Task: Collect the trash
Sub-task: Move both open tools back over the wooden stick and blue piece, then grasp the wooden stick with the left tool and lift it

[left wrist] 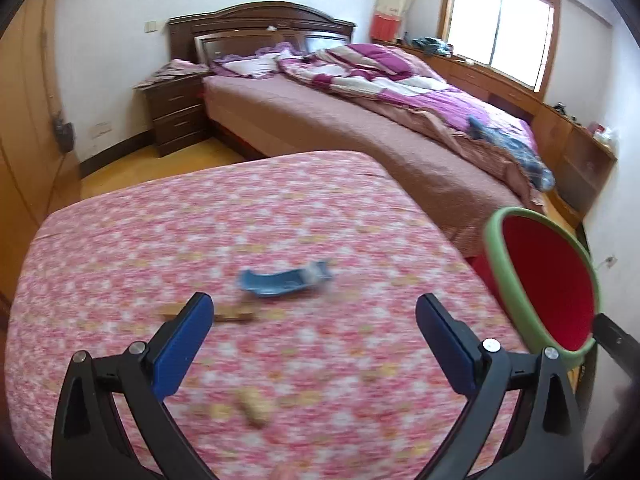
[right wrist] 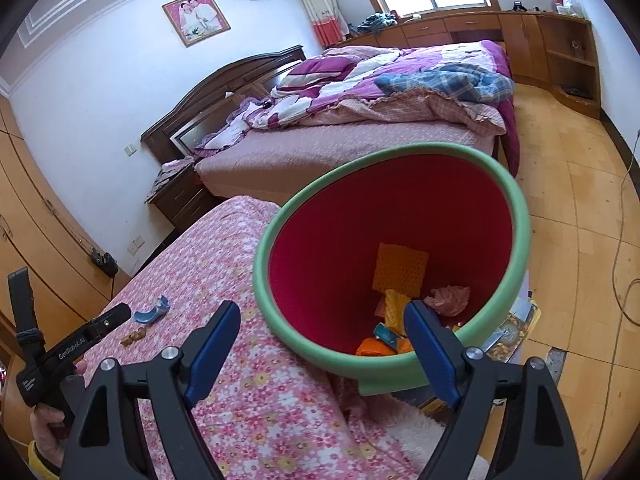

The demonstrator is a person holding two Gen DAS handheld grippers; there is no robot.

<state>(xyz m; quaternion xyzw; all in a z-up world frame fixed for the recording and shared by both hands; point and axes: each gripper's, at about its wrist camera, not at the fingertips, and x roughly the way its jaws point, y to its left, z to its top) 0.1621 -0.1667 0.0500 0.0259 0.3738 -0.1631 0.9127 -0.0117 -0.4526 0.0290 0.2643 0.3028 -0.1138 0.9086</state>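
A blue wrapper [left wrist: 285,281] lies on the pink floral table cover [left wrist: 160,240], ahead of my left gripper [left wrist: 314,316], which is open and empty above the table. A brown stick-like scrap [left wrist: 232,315] lies by its left finger and a tan scrap [left wrist: 253,406] lies between the fingers. A red bin with a green rim [right wrist: 516,216] stands tilted at the table's right edge, holding yellow, orange and pink trash [right wrist: 400,270]. My right gripper [right wrist: 322,320] is open, its fingers straddling the bin's near rim. The wrapper [right wrist: 150,312] and brown scraps [right wrist: 134,337] also show in the right wrist view.
A large bed [left wrist: 360,112] with purple bedding stands beyond the table. A dark nightstand [left wrist: 176,114] is at its left. Wooden cabinets [right wrist: 560,52] line the window wall. A cable [right wrist: 624,240] runs over the wooden floor at the right.
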